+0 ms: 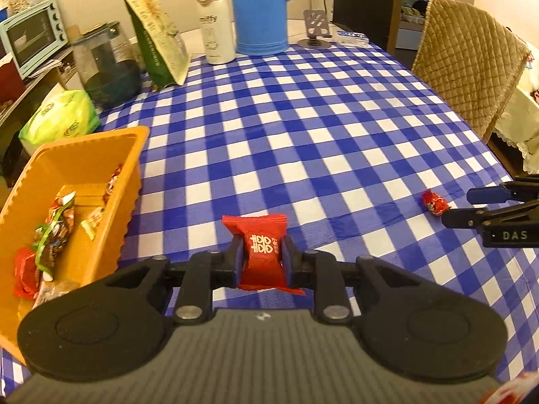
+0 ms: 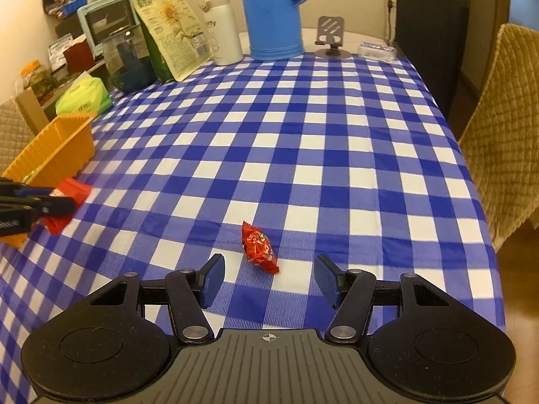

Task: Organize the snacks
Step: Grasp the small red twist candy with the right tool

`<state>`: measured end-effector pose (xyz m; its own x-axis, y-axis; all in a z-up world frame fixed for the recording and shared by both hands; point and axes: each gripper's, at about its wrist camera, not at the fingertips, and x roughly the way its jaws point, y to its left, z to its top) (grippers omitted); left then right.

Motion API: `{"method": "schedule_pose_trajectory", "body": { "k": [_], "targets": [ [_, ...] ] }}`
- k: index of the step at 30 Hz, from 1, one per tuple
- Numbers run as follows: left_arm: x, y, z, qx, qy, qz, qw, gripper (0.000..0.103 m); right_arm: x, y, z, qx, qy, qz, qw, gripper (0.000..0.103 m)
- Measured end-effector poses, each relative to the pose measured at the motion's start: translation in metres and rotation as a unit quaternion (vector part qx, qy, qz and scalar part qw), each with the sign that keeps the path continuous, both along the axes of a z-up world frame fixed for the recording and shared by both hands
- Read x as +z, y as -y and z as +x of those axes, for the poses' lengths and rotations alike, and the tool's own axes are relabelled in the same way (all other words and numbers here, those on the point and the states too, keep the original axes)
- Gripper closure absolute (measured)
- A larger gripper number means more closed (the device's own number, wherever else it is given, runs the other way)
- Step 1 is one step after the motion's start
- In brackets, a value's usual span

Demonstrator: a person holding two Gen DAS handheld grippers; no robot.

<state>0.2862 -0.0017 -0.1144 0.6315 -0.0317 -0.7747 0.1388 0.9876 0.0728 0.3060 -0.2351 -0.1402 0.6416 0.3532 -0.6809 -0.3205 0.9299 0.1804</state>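
My left gripper [image 1: 262, 252] is shut on a red snack packet with white characters [image 1: 262, 250], held above the checked tablecloth just right of the orange bin [image 1: 134, 155]. The bin holds several wrapped snacks [image 1: 54, 225]. The packet [image 2: 69, 198] and the bin [image 2: 64, 144] also show at the left of the right wrist view. My right gripper [image 2: 269, 279] is open, its fingers on either side of and just short of a small red foil candy [image 2: 259, 247] lying on the cloth. That candy [image 1: 434, 202] and the right gripper [image 1: 471, 207] show at the right of the left wrist view.
At the table's far end stand a blue thermos jug [image 1: 261, 10], a white bottle [image 1: 217, 23], a sunflower-seed bag [image 1: 155, 33], a glass jar [image 1: 107, 67], a phone stand [image 1: 316, 27] and a green tissue pack [image 1: 60, 118]. A quilted chair [image 1: 468, 60] is on the right.
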Motion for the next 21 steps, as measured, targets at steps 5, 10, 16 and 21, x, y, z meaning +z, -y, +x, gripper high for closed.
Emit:
{"method": "schedule_pose_trajectory", "body": {
  "k": [5,10,16,21],
  "targets": [
    [0.003,-0.007,-0.005,0.009,0.0,0.002,1.0,0.081,-0.003,-0.009,0.011,0.015,0.002,-0.005,1.0,0.058],
    [0.006,-0.009,-0.011,0.014,0.003,0.003,0.9999,0.081,-0.009,-0.017,0.019,0.013,-0.008,-0.021,1.0,0.076],
    [0.013,-0.01,-0.024,0.023,0.009,0.004,0.9997,0.081,-0.005,-0.012,0.013,0.009,-0.012,0.003,1.0,0.083],
    [0.023,-0.009,-0.043,0.034,0.018,0.002,0.9993,0.081,0.012,-0.005,-0.004,0.009,-0.013,0.034,0.999,0.083]
  ]
}}
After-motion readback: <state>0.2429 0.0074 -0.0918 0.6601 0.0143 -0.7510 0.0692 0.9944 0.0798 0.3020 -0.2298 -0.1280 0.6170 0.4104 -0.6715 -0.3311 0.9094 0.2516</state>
